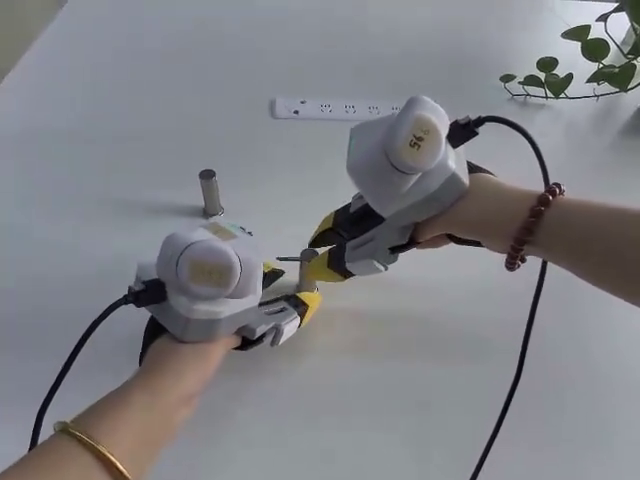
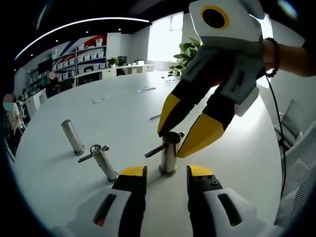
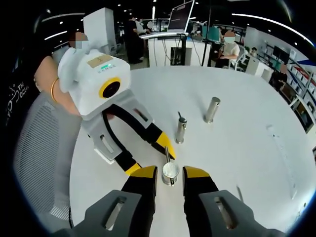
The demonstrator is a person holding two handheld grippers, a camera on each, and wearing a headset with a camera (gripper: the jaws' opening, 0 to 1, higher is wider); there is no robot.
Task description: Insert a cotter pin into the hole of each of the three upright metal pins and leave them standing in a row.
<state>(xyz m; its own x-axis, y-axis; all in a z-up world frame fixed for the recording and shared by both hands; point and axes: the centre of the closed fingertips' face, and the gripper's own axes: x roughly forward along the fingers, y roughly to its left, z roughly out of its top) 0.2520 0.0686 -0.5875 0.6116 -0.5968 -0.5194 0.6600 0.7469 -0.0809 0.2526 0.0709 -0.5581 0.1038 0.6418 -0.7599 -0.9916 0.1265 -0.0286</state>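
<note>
Left tongs point(image 2: 166, 171), jaws apart, flank the base of the metal pin point(image 2: 169, 154) on the worktop point(image 2: 123, 111), we judge to steady it; right tongs point(image 2: 173, 143), likewise apart, straddle its head to seat the cotter pin point(image 2: 153, 150).

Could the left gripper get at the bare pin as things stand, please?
Probably yes: the left gripper is open, though the middle pin stands before the bare pin, so skirt it.
</note>
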